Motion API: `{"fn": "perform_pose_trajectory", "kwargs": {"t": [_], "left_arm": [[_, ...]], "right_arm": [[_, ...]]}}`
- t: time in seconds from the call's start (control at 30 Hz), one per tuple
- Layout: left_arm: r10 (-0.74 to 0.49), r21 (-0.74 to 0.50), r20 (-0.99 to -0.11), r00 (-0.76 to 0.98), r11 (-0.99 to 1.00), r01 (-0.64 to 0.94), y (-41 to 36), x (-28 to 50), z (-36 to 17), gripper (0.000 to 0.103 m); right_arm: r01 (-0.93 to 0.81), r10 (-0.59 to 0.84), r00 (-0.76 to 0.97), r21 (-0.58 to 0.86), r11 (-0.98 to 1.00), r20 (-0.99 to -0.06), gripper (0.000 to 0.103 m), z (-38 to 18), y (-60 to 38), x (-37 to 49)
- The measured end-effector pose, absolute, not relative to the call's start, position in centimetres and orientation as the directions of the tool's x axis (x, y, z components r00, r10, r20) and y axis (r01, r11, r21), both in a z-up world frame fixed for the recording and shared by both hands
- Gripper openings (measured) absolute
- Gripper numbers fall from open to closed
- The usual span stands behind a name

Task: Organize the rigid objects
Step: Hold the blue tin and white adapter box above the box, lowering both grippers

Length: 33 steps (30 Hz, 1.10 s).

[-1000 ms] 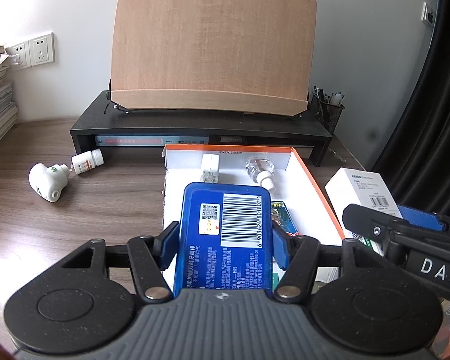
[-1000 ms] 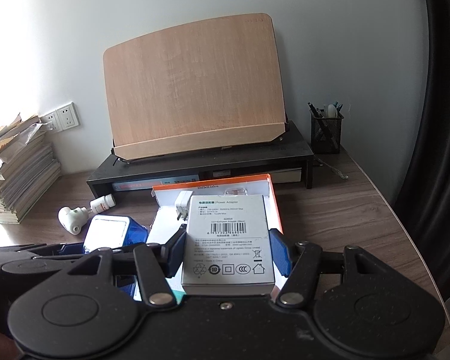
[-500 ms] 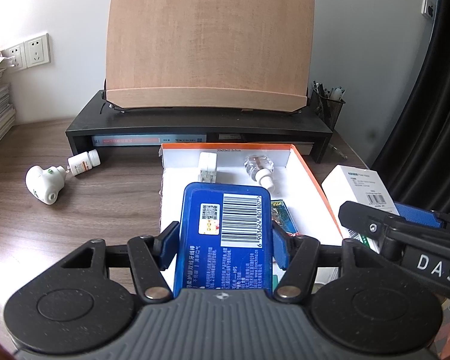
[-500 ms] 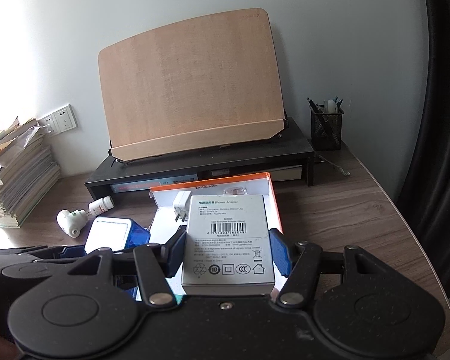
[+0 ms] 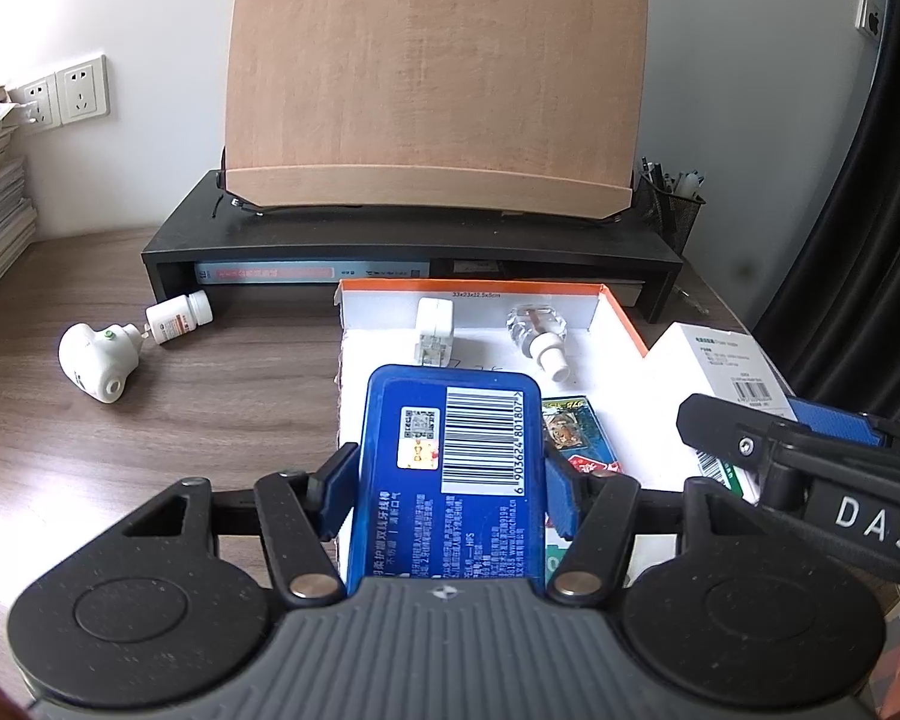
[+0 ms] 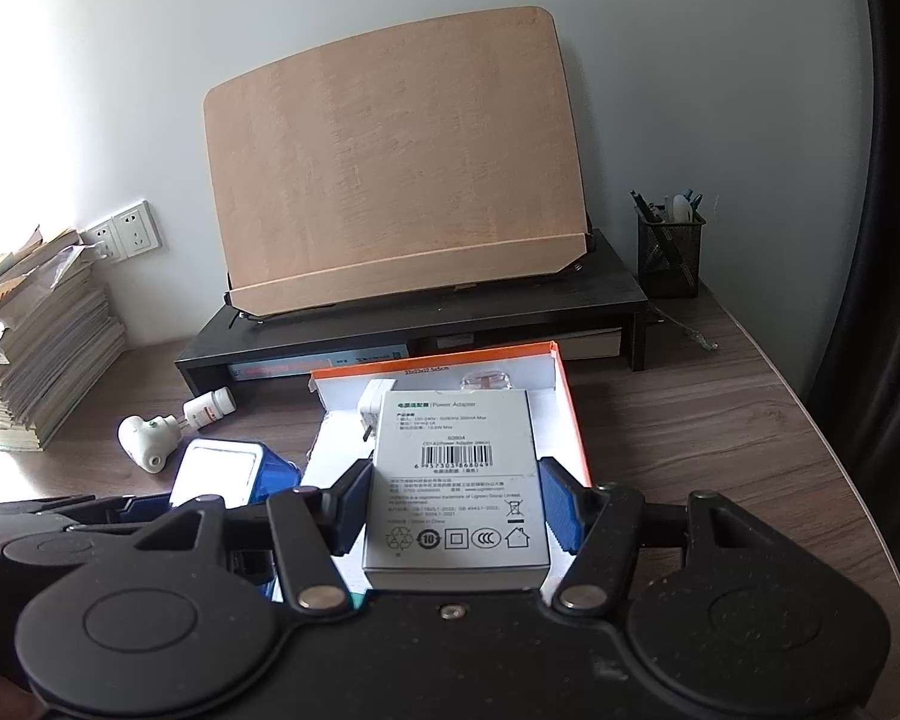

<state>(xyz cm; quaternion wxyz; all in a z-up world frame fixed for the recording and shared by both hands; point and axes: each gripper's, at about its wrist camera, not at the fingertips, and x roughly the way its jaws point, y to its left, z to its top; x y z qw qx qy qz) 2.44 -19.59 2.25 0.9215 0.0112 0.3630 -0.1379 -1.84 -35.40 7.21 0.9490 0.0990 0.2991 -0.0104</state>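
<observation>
My left gripper is shut on a blue box with a barcode, held over the near end of a white tray with an orange rim. My right gripper is shut on a white power adapter box, held over the same tray's right side. In the tray lie a white plug adapter, a clear spray bottle and a small green card pack. On the desk to the left lie a white plug-in device and a white pill bottle.
A black desk riser carrying a wooden board stand runs behind the tray. A mesh pen holder stands at the back right. A book stack sits far left, and a dark curtain hangs on the right.
Both grippers keep hold of their boxes. The right view has shifted only slightly; the left one is still.
</observation>
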Motion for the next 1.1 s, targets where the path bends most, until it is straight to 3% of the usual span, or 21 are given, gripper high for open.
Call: {"fn": "perform_pose_trajectory", "kwargs": {"t": [1.1], "left_arm": [[-0.25,-0.094,-0.685,0.684,0.962,0.257,-19.0,2.7,1.7,0.062]], "right_arm": [[0.063,0.052,0.81,0.175,0.982,-0.584,0.071,7.0,-34.6,-0.8]]}}
